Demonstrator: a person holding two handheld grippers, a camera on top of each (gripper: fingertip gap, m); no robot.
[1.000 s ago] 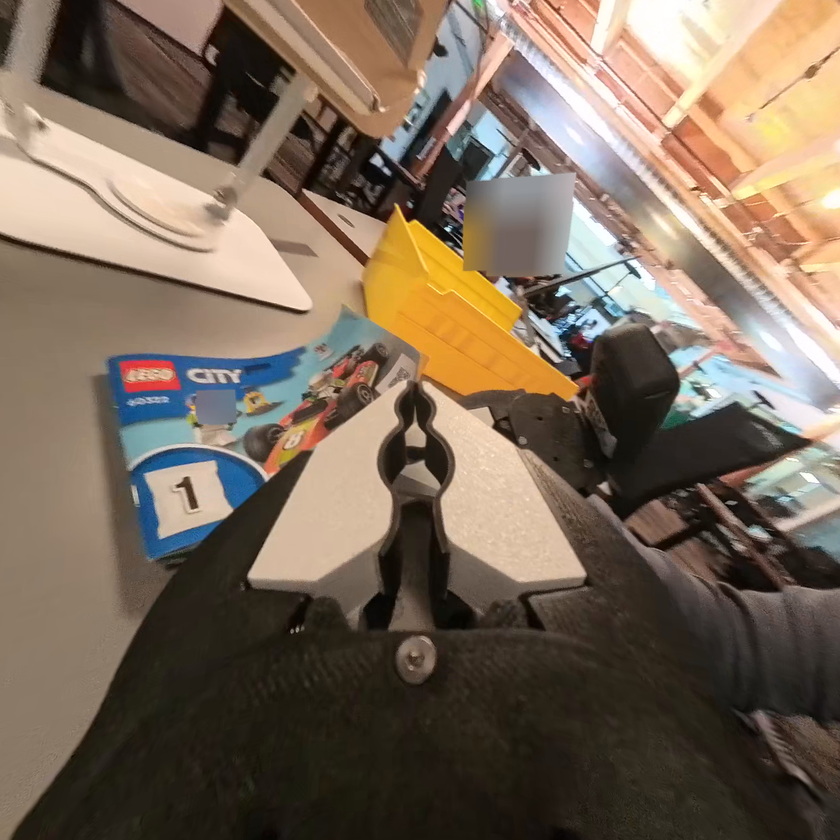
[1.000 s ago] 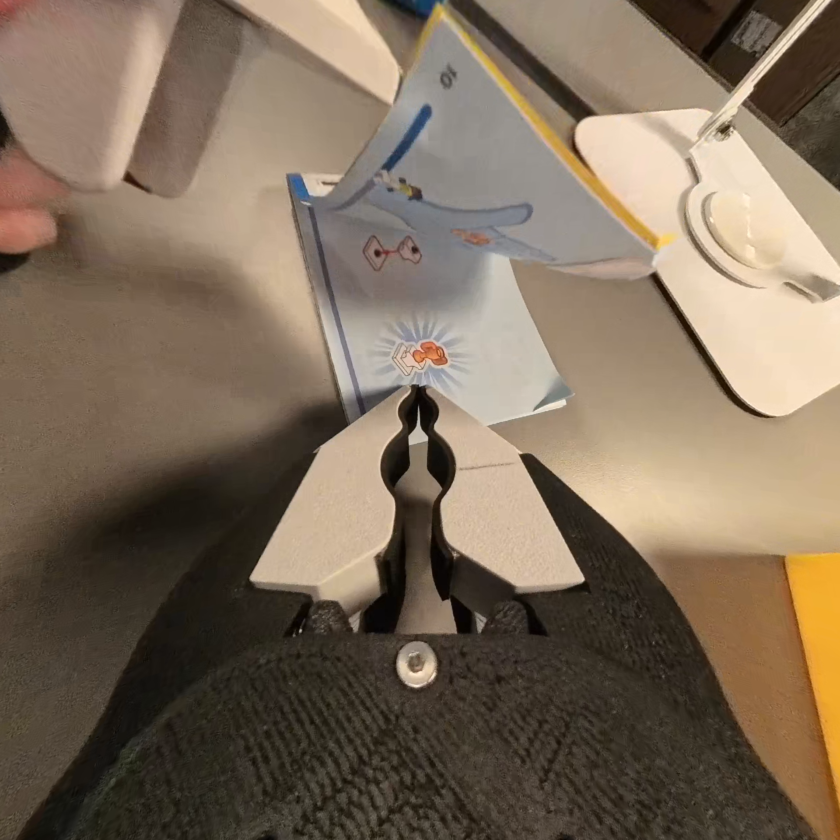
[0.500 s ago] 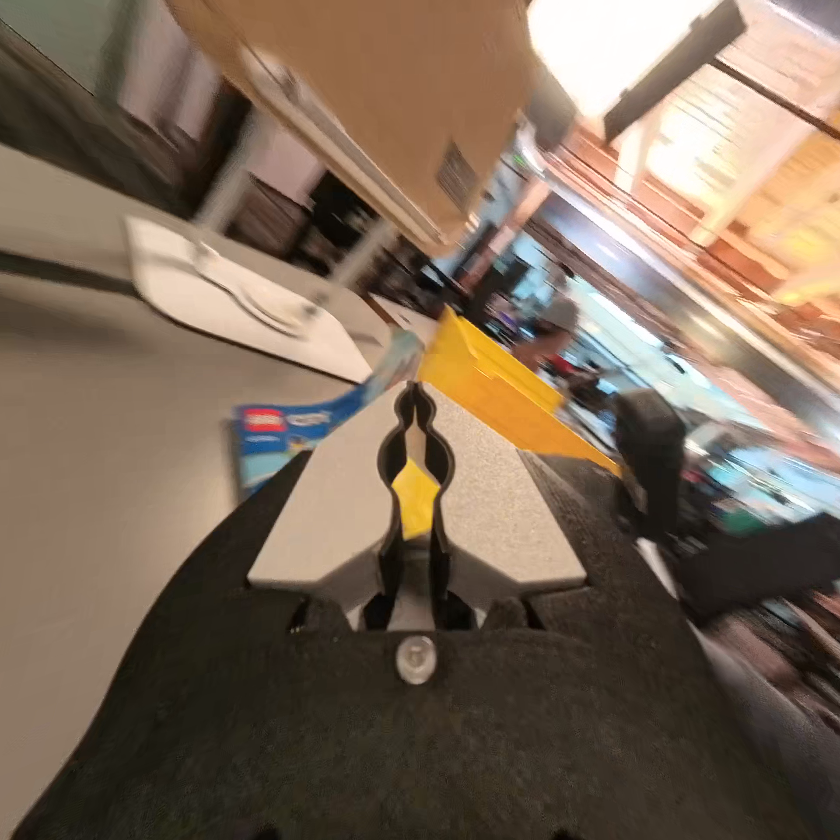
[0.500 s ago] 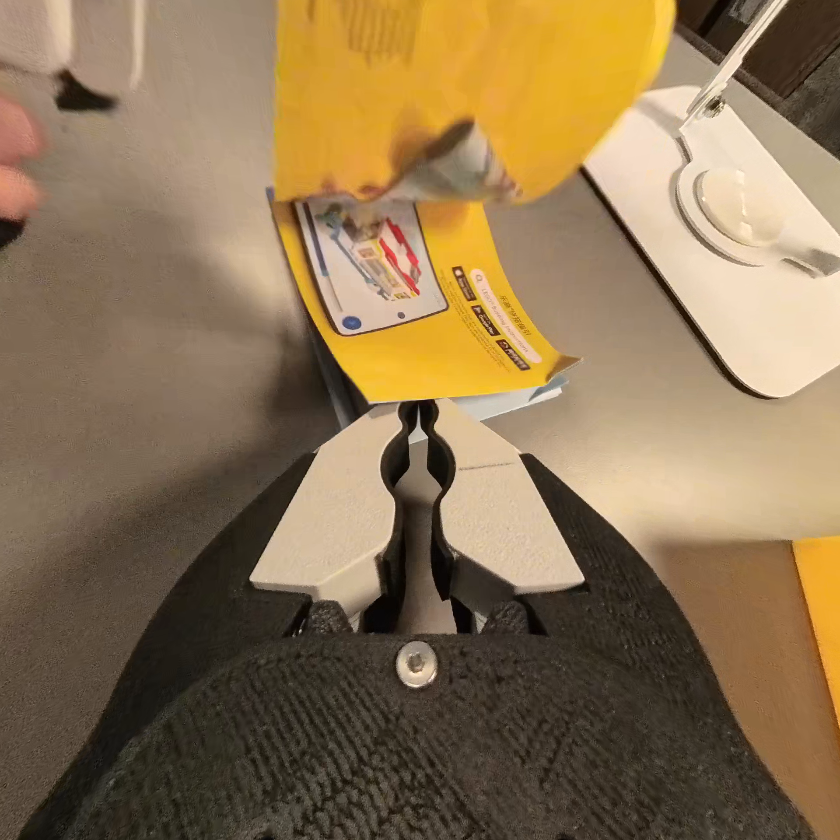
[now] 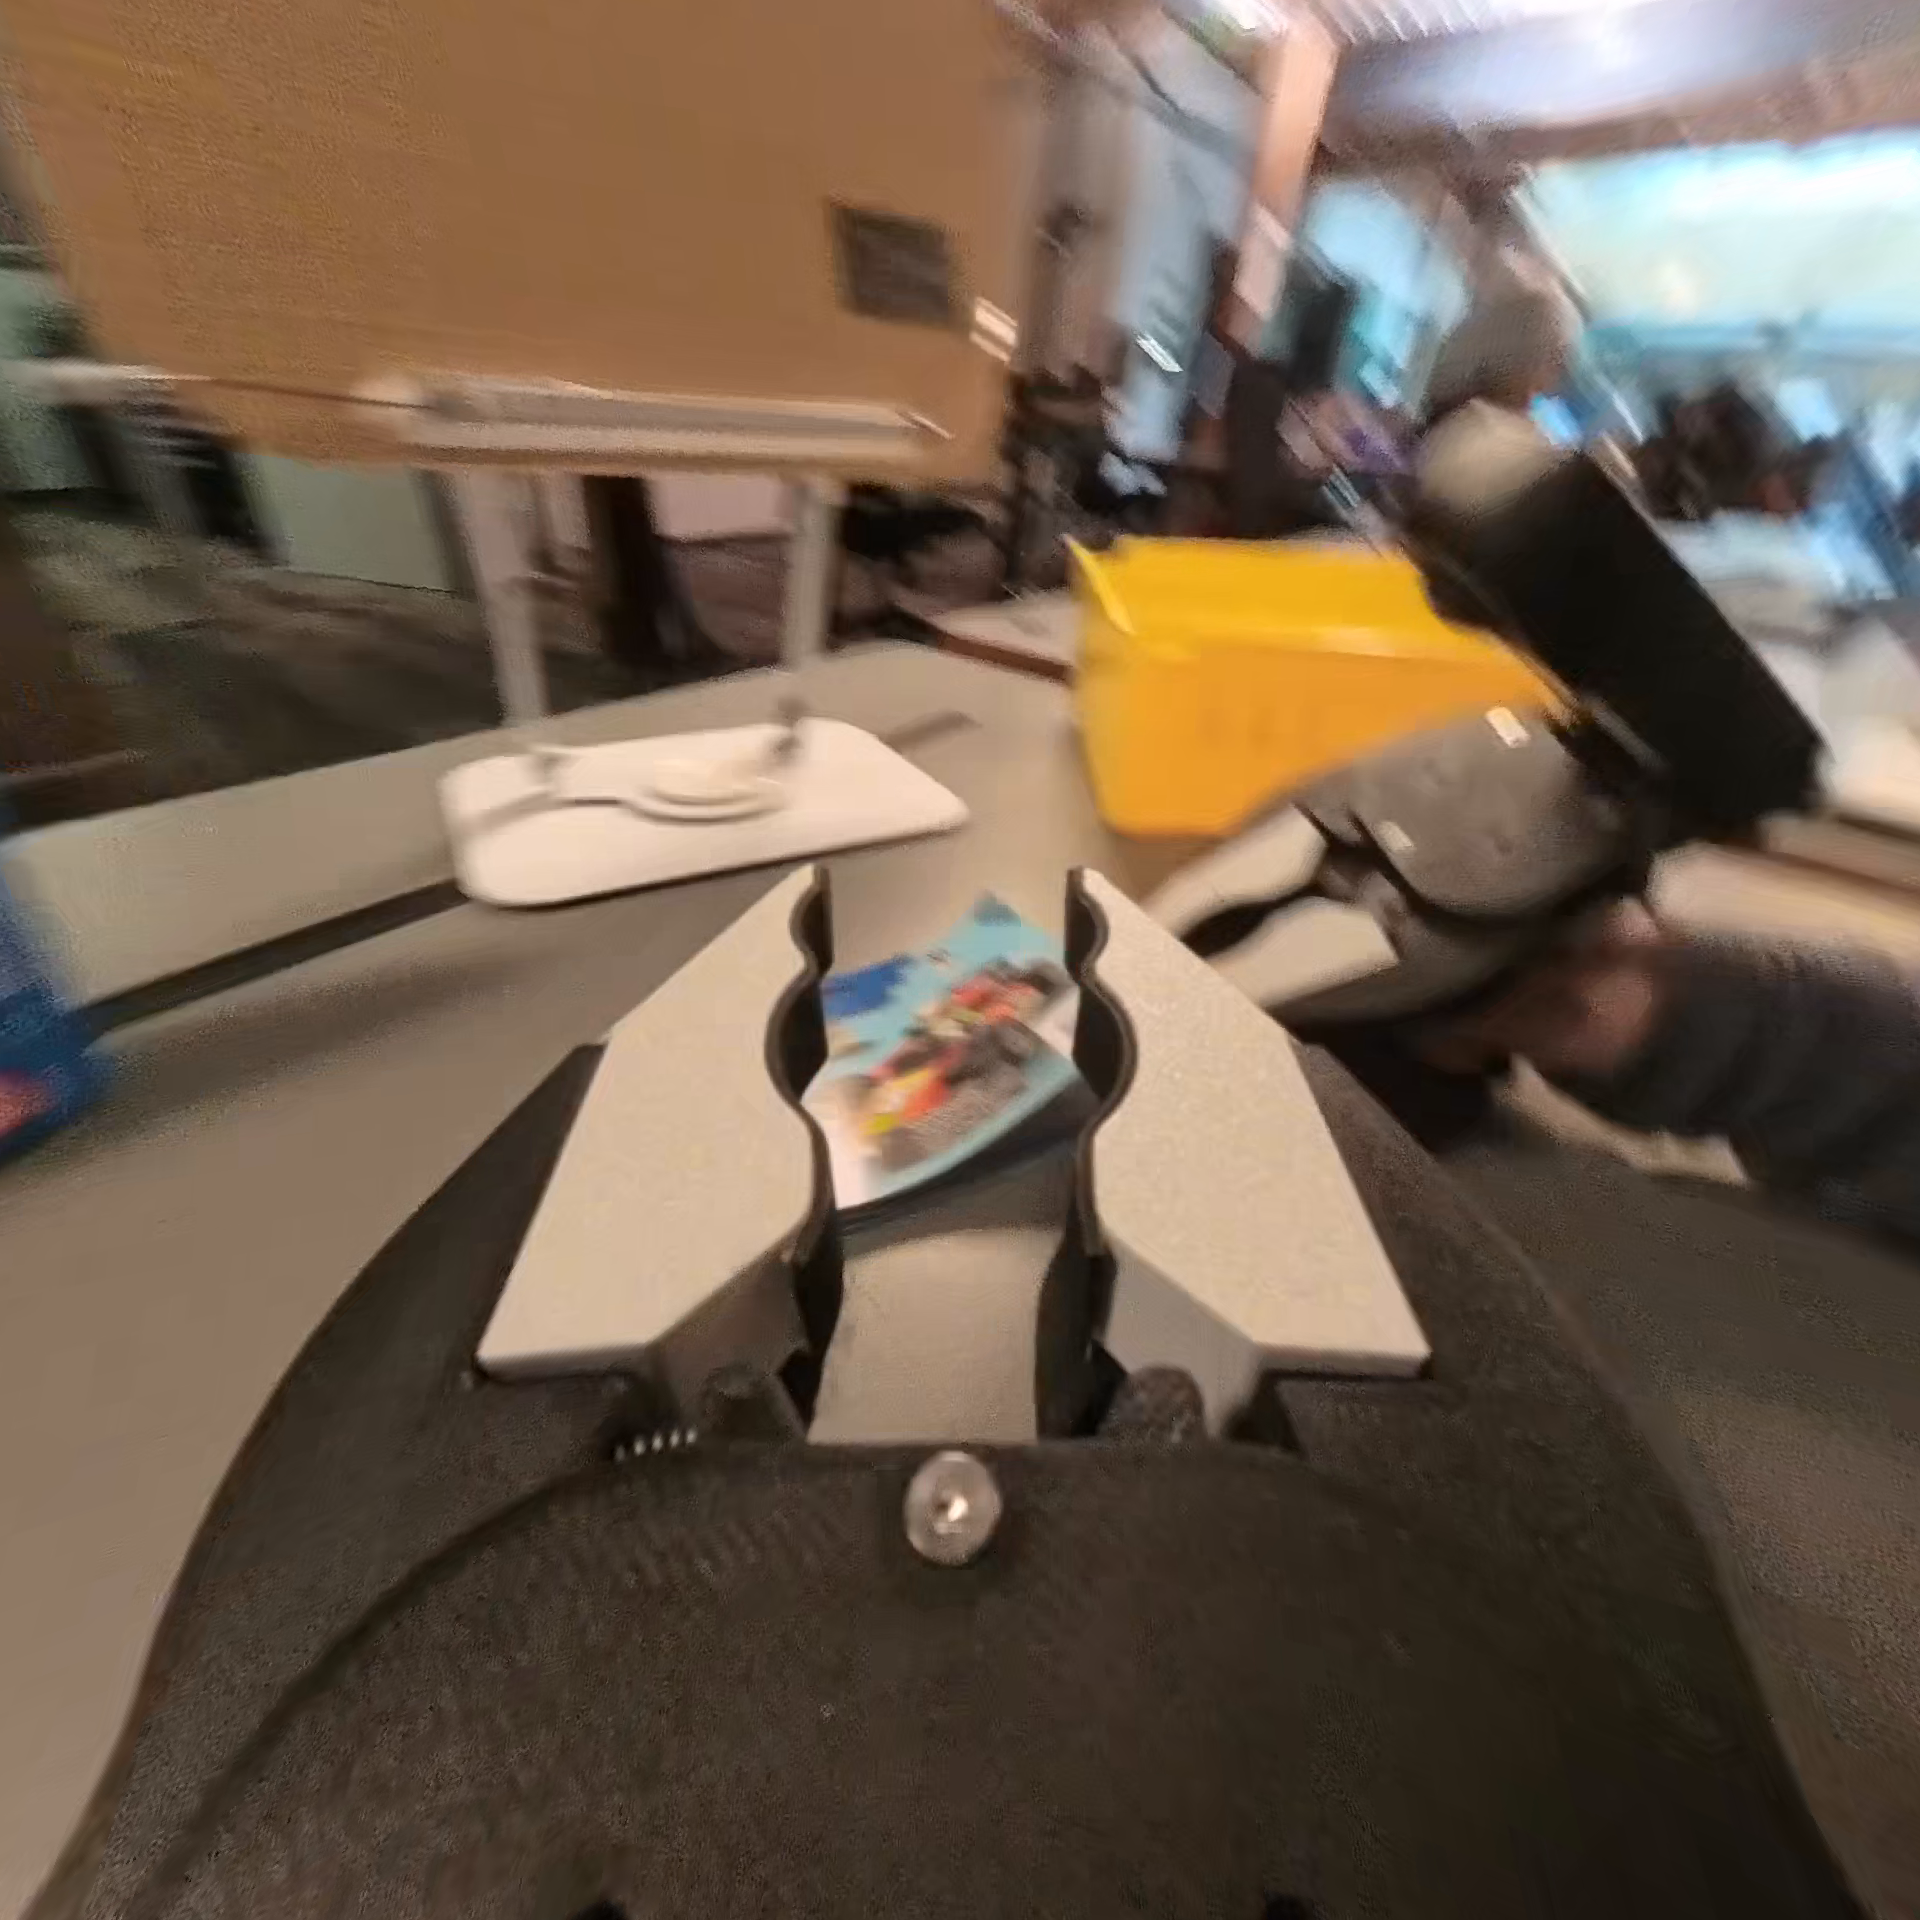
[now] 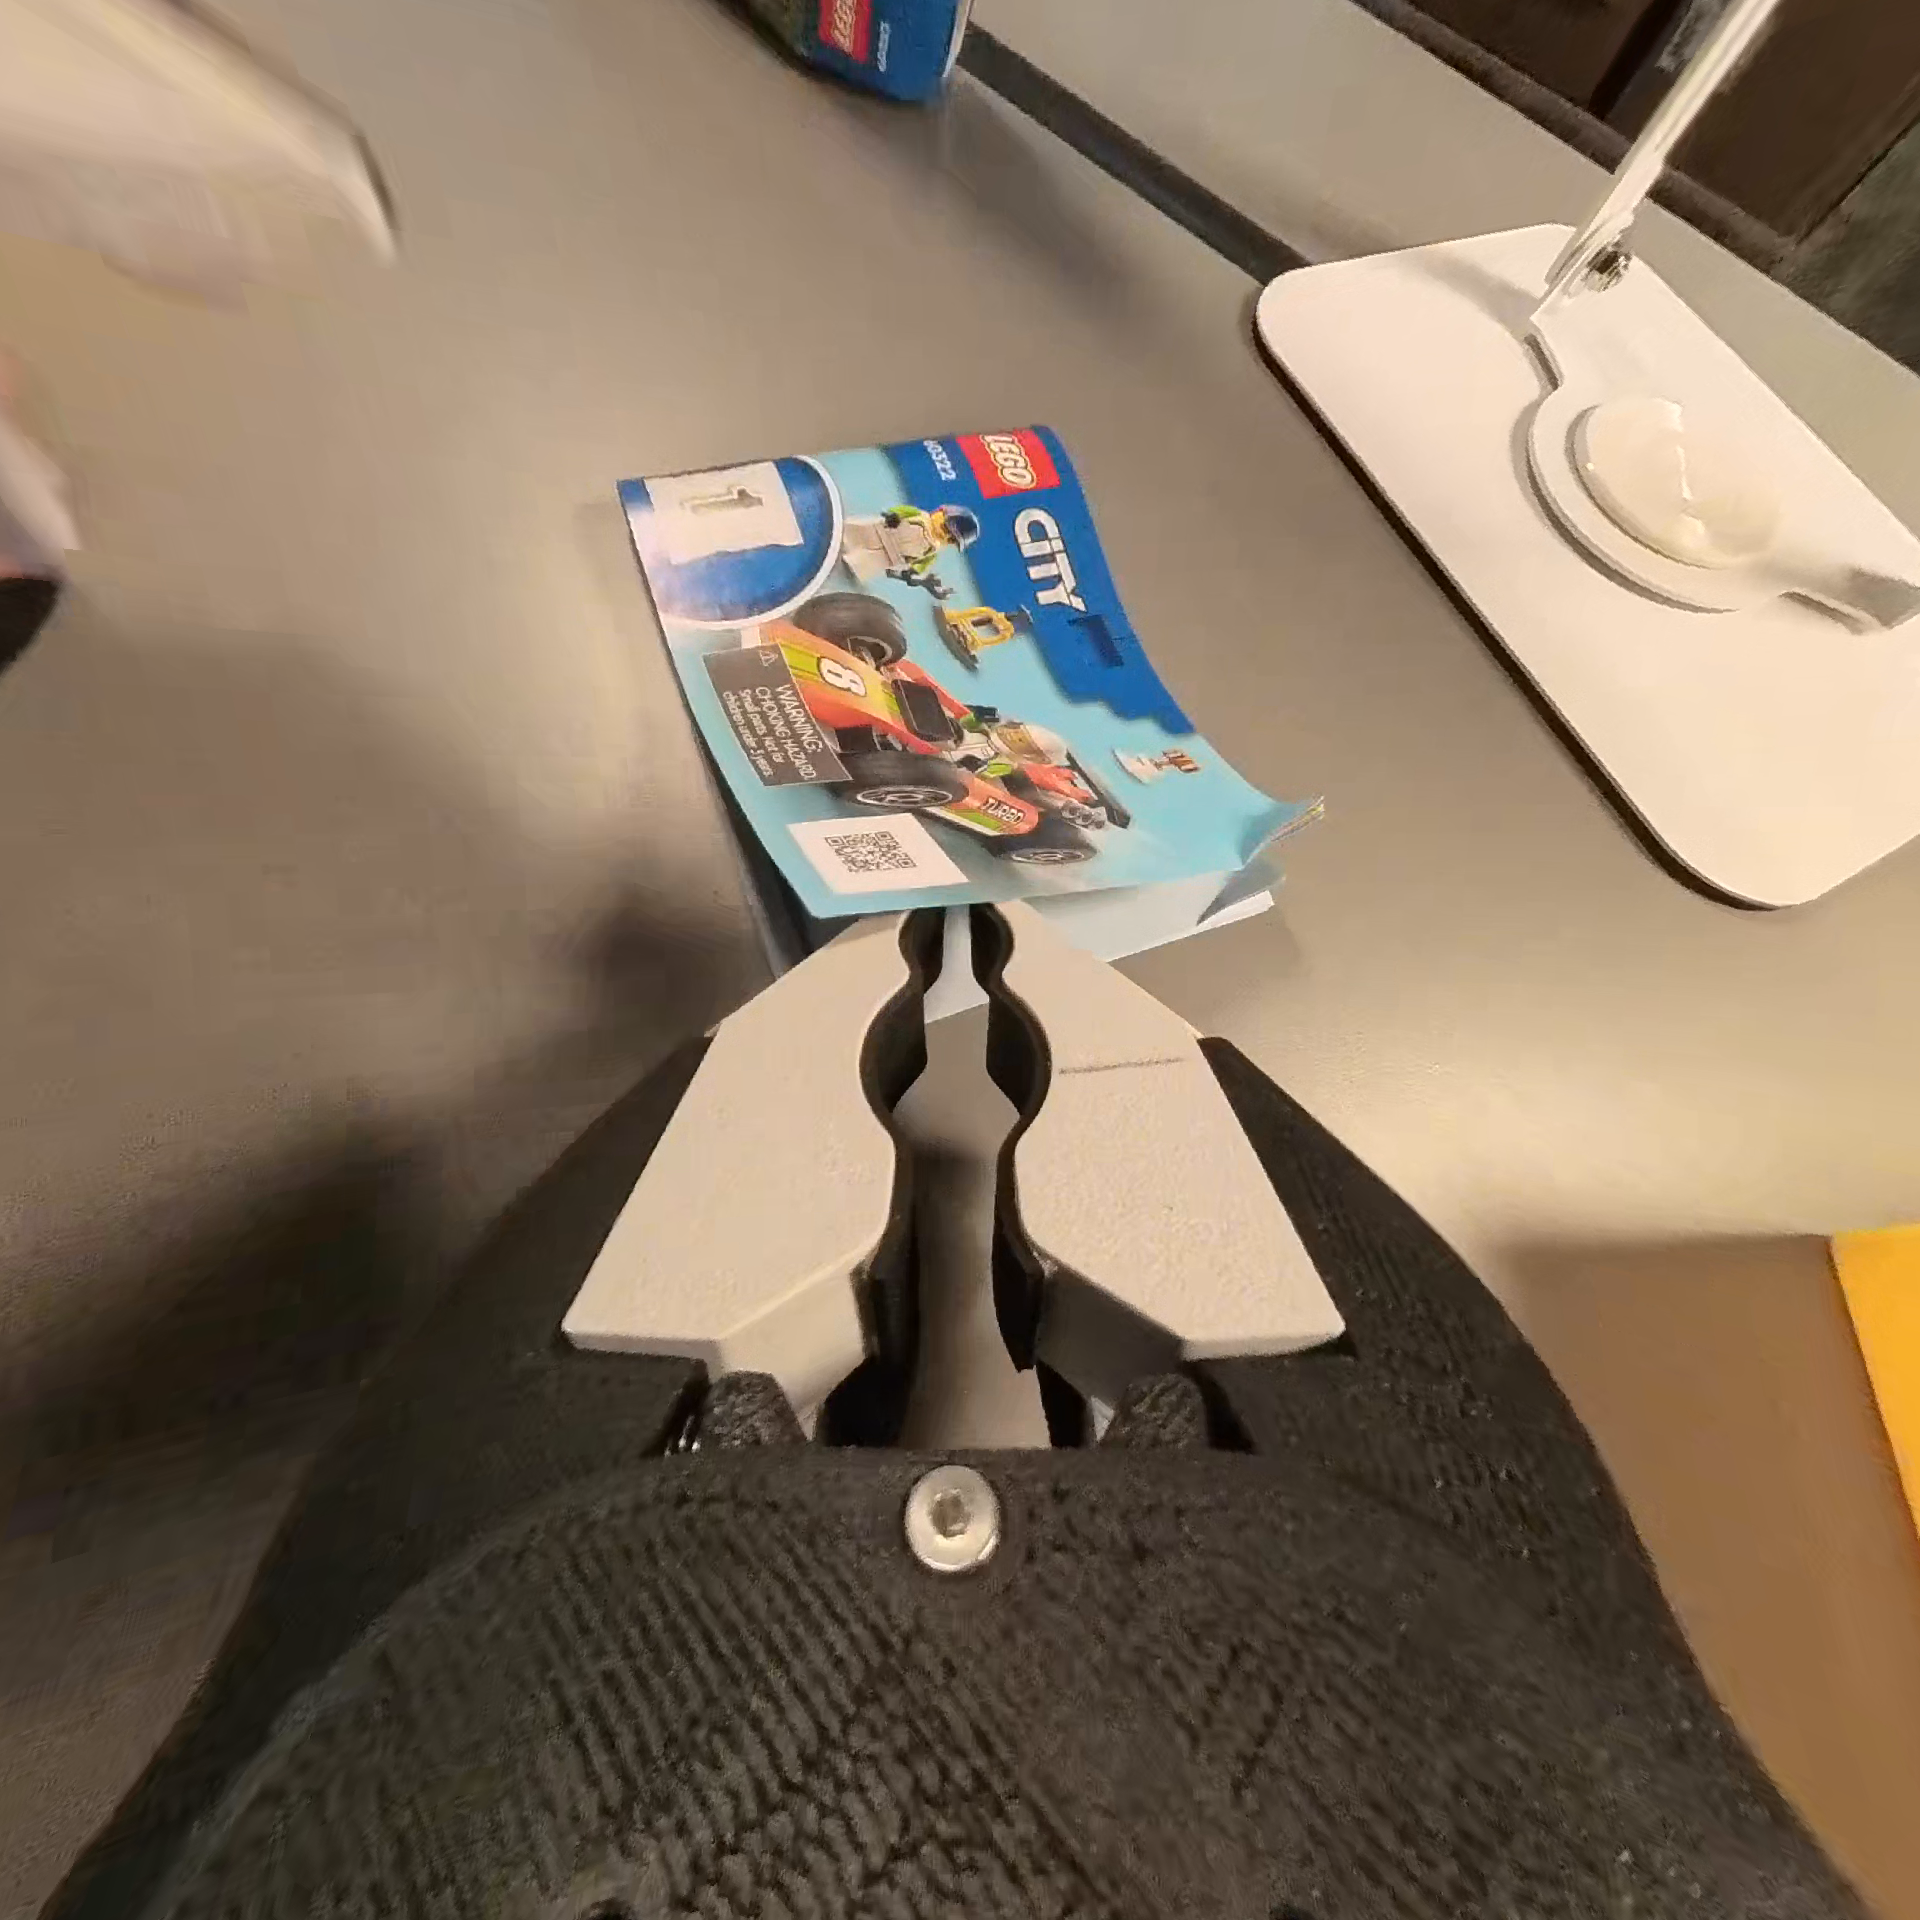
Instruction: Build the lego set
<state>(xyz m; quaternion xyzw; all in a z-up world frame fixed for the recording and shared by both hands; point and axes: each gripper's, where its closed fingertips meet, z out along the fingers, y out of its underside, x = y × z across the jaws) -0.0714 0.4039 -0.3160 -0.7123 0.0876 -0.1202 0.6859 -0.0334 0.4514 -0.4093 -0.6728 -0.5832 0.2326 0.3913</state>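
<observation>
The Lego instruction booklet lies closed on the grey table with its cover up and its near right corner curled. My right gripper rests at the booklet's near edge. Its jaws are nearly together and hold nothing, and a strip of page shows through the slit. My left gripper is open and empty, held above the table with the booklet showing between its fingers. It appears as a blurred grey shape at the top left of the right wrist view. The right gripper lies low beside the booklet.
A white stand base sits right of the booklet, also in the left wrist view. A yellow bin stands behind the right gripper. A blue Lego box is at the table's far side. The grippers' ends are close to 12 centimeters from one another.
My left gripper has opened, let go of the booklet pages and swung away. The booklet has dropped shut with its cover up. My right gripper has stayed at the near edge.
</observation>
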